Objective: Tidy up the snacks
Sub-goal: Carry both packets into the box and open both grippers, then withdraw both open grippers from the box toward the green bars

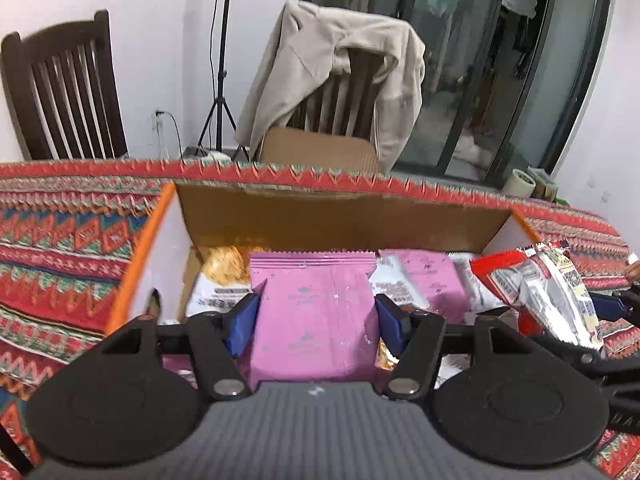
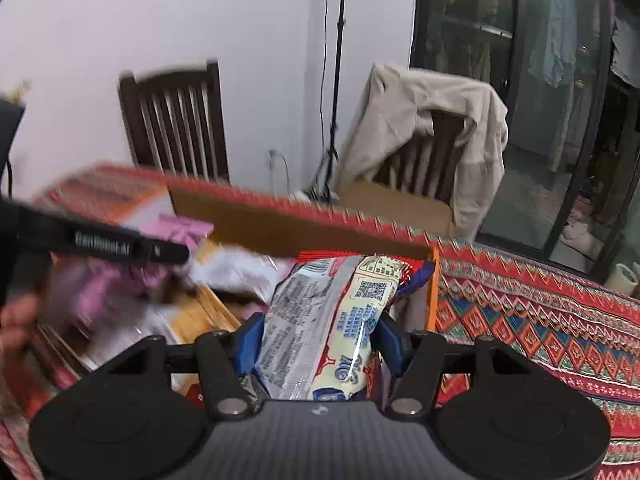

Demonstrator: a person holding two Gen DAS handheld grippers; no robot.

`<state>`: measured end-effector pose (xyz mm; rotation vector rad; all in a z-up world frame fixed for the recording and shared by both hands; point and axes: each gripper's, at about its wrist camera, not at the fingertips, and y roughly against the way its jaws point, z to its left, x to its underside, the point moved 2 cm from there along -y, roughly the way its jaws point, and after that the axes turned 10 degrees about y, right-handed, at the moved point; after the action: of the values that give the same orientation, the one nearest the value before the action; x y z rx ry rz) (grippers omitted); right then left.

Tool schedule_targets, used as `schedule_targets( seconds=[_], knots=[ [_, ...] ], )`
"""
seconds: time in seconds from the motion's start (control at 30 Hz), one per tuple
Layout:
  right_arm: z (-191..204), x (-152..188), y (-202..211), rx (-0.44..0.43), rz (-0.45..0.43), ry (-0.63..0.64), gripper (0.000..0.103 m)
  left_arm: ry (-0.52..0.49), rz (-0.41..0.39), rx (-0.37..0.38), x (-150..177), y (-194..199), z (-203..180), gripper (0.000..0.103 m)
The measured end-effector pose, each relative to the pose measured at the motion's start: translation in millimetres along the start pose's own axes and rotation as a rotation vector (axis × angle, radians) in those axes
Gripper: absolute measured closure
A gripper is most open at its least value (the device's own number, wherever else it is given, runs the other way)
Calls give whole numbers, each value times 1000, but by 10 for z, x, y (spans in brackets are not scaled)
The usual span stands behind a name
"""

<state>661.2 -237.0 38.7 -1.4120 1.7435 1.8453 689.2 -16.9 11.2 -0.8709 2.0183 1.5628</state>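
The right wrist view is smeared with blur on its left side, so the packets lying in the cardboard box (image 2: 280, 220) there read only as pink and white patches. The lower part of each held packet is cut off behind the gripper bodies, and the box's near wall is out of sight.

The left gripper (image 1: 316, 322) is clamped on a pink snack packet (image 1: 316, 312), its blue pads pressing both side edges. The packet stands upright over the box's open top, matte pink with a crimped top seal and faint printing too small to read. Inside the box, behind it, lie another pink packet (image 1: 428, 280), a yellow-and-white one (image 1: 222, 276) and some white wrappers.

The right gripper (image 2: 320, 344) grips a silver-and-cream snack bag (image 2: 332, 316) with red trim and a square code on its back, held above the box's right end. The box sits on a tabletop covered by a red patterned cloth (image 1: 60, 264).
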Motion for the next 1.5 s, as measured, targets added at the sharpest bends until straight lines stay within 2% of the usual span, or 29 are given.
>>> schedule_targets(
  seconds=[0.17, 0.23, 0.33, 0.43, 0.63, 0.73, 0.83, 1.03, 1.17, 1.27, 1.37, 1.5],
  knots=[
    [137, 134, -209, 34, 64, 81, 42, -27, -10, 44, 30, 25, -50, 23],
    [167, 133, -223, 53, 64, 95, 37, -45, -18, 39, 23, 112, -55, 23],
    [158, 79, -121, 65, 51, 85, 36, -57, -28, 35, 23, 329, -55, 23],
    [142, -30, 148, 94, 5, 92, 36, -95, -55, 35, 32, 666, -47, 22],
    [97, -191, 940, 118, -92, 89, 36, -179, -148, 73, 133, 1618, -69, 18],
    [132, -181, 1412, 130, -131, 95, 34, -201, -198, 99, 308, 2170, -42, 12],
    [230, -73, 1883, 133, -166, 109, 29, -221, -237, 127, 640, 2679, 26, 6],
    [650, 518, 2726, 88, -230, 112, 20, -217, -271, 139, 1539, 3343, 256, 2],
    [1009, 1079, 3043, 35, -253, 89, 16, -133, -251, 131, 2234, 3550, 472, 0],
    [1247, 1515, 3184, -7, -260, 21, 11, -57, -255, 89, 2695, 3677, 600, 0],
    [1459, 1925, 3219, -3, -241, -52, 10, -9, -220, 48, 3049, 3697, 645, 0],
    [1666, 2379, 3117, 14, -178, -118, 10, -62, -182, 3, 3375, 3674, 649, 0]
  ],
)
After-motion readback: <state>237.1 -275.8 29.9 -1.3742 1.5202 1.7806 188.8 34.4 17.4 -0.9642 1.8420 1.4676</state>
